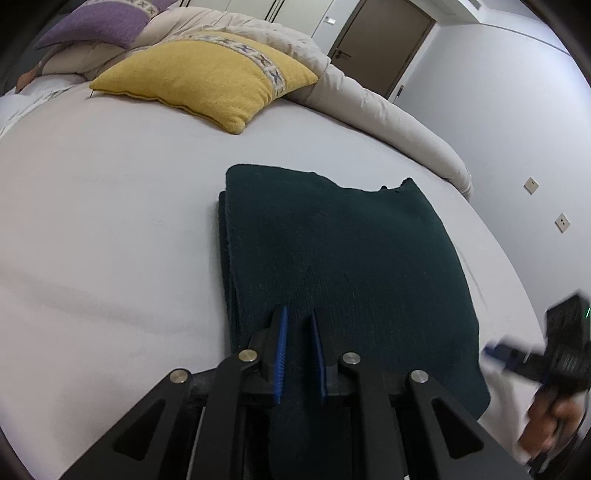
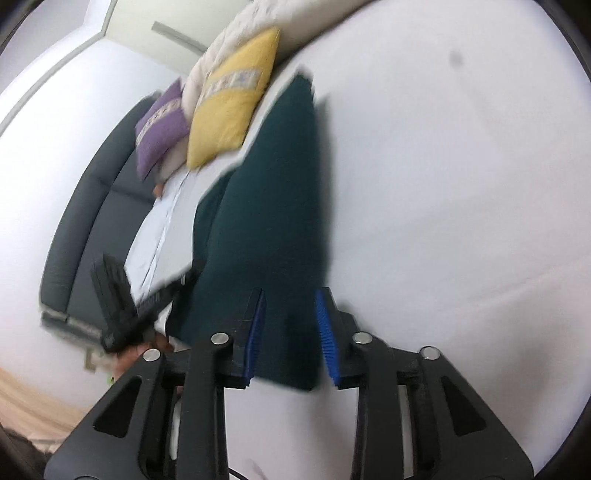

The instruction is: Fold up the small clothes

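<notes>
A dark green knitted garment [image 1: 332,258] lies folded in a thick rectangle on the white bed sheet [image 1: 110,240]. My left gripper [image 1: 298,317] hovers over its near edge with the jaws slightly apart and nothing between the pads. My right gripper [image 2: 290,295] is open over the garment's [image 2: 269,192] near end, holding nothing. The right gripper also shows blurred at the garment's right side in the left wrist view [image 1: 495,349]. The left gripper shows blurred in the right wrist view [image 2: 192,275].
A yellow cushion [image 1: 207,77] and a purple cushion [image 1: 99,22] lie at the head of the bed beside a rolled beige duvet [image 1: 369,99]. The bed's right edge [image 1: 517,280] runs close to the garment. A dark headboard [image 2: 81,229] stands behind.
</notes>
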Action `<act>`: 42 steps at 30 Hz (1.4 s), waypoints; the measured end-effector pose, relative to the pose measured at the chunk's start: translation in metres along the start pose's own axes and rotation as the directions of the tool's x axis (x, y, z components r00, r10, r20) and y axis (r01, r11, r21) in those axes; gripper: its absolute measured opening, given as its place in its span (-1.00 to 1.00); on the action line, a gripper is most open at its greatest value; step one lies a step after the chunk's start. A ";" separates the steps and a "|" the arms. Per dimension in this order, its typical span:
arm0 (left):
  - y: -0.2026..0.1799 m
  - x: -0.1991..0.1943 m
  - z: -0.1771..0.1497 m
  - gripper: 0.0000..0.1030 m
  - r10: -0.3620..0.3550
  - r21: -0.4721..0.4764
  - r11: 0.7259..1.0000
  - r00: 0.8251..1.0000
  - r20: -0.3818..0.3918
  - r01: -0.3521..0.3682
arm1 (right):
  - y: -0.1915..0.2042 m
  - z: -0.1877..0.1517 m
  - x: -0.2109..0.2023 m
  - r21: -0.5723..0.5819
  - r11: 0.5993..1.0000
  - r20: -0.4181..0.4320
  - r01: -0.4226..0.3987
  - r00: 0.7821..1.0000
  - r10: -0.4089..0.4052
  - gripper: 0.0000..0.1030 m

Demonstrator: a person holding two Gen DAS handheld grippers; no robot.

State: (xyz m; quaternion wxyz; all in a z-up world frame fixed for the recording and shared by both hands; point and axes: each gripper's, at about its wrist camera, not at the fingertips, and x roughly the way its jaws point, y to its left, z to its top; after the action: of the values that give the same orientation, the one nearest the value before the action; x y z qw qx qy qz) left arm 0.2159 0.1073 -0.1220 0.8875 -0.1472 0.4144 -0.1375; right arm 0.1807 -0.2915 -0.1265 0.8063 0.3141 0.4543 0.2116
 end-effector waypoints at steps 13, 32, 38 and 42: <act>0.004 -0.004 -0.005 -0.70 -0.035 0.016 0.999 0.999 0.014 0.035 | 0.092 0.101 0.106 -0.131 0.991 -0.165 -0.027 0.986 0.005 -0.21; 0.011 0.001 -0.004 -0.71 -0.071 -0.015 0.997 0.997 0.011 0.071 | 0.018 0.162 0.129 0.122 0.976 0.088 0.178 0.978 -0.189 -0.27; 0.011 0.002 -0.003 -0.71 -0.076 -0.018 0.997 0.997 0.010 0.076 | 0.078 0.093 0.086 -0.093 0.994 -0.008 -0.062 0.998 0.061 -0.04; 0.011 0.002 -0.003 -0.71 -0.075 -0.017 0.997 0.997 0.009 0.075 | 0.072 0.037 0.097 -0.093 0.989 -0.120 -0.117 0.987 0.105 0.04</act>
State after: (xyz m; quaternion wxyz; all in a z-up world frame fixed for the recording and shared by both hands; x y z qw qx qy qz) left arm 0.2163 0.1160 -0.1292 0.8821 -0.1707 0.4062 -0.1666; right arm 0.2572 -0.1914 -0.1197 0.7806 0.2856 0.4704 0.2963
